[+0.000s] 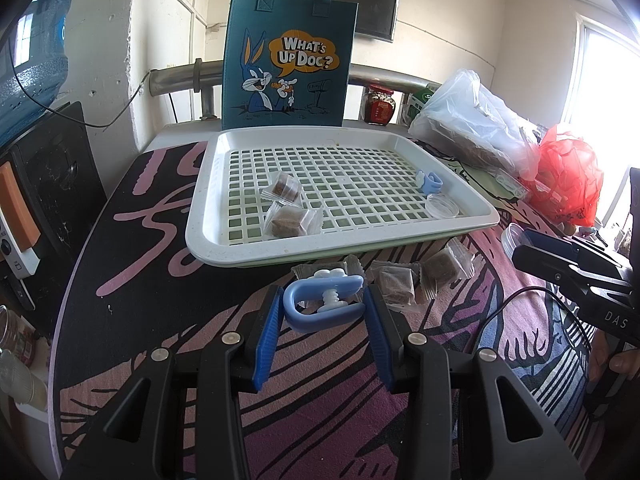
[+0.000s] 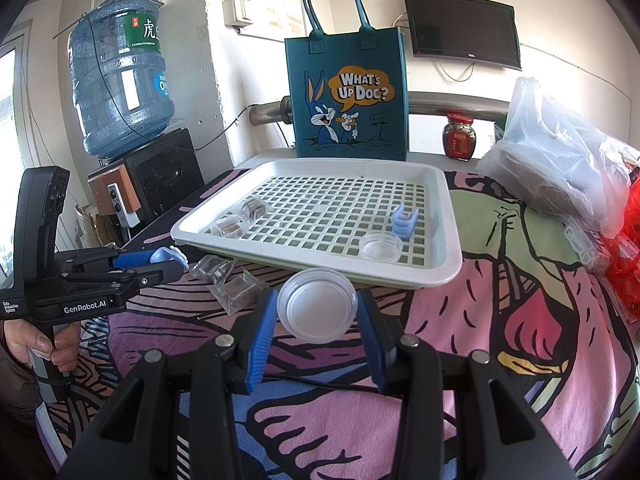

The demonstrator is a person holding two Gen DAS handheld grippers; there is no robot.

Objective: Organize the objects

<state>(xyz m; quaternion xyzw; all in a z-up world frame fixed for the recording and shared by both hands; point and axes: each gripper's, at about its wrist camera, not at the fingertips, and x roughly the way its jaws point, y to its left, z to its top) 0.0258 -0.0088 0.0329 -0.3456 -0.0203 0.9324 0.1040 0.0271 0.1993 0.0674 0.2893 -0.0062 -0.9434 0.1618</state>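
While our left gripper (image 1: pixel 324 312) grips the blue clip (image 1: pixel 322 302) and our right gripper (image 2: pixel 318 320) the clear lid (image 2: pixel 317 307), we should set each beside its twin in the tray (image 1: pixel 472 196).

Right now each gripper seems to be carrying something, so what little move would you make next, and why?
Probably carry the right gripper forward and set its clear round lid in the white tray, beside the clear lid and blue clip already there. The left gripper holds another blue clip, which could follow.
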